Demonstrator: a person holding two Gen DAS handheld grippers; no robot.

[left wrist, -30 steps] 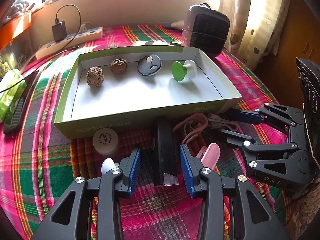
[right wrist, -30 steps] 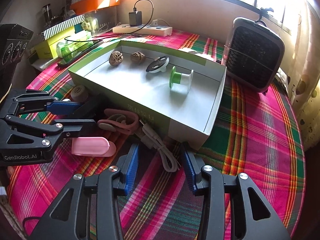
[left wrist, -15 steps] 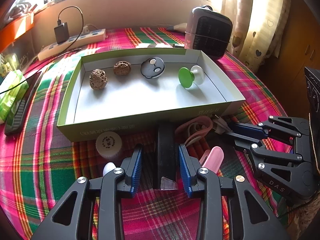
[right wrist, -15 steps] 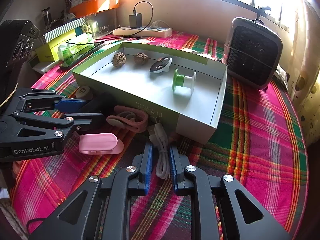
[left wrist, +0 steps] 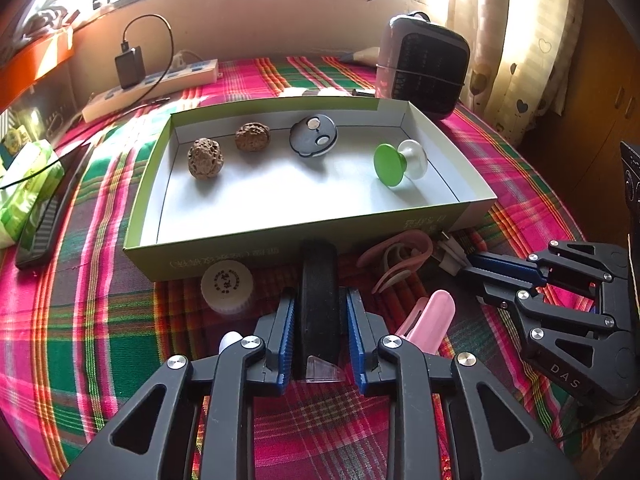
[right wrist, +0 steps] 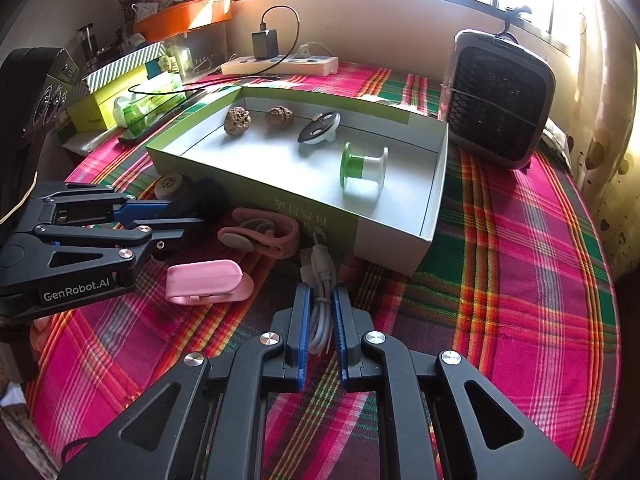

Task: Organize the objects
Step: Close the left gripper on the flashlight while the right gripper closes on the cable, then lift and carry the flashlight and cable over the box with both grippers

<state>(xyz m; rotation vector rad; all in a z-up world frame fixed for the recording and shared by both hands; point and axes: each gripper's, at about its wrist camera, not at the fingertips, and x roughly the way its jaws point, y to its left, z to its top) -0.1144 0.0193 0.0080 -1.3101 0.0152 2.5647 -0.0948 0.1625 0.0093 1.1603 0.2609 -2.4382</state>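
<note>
Both sets of tongs are down on the plaid cloth (right wrist: 500, 240) at the near edge of the box. The left gripper (left wrist: 320, 324) has just been closing, and its blue pads now press the sides of a black oblong case (left wrist: 319, 300) that lies pointing toward the box wall. The right gripper (right wrist: 320, 320) has clamped right down too, pinching a bundled white cable (right wrist: 320, 292) whose plug end reaches toward the box.

Between the two, on the cloth, lies a pink clip (right wrist: 204, 282), and just beyond it a pink strap (right wrist: 260, 236) against the box front. Left of the black case sits a white round cap (left wrist: 227, 286).

The green-sided box (left wrist: 224, 254) stands open. Inside, along its far side from left to right: two wrinkled walnuts (left wrist: 205, 159), a round dark disc (left wrist: 314, 141), and a green-and-white spool (left wrist: 398, 165) on its side.

Beyond the box, a dark small fan (right wrist: 500, 100) to the right, a white power strip (right wrist: 280, 65) at the far wall.
</note>
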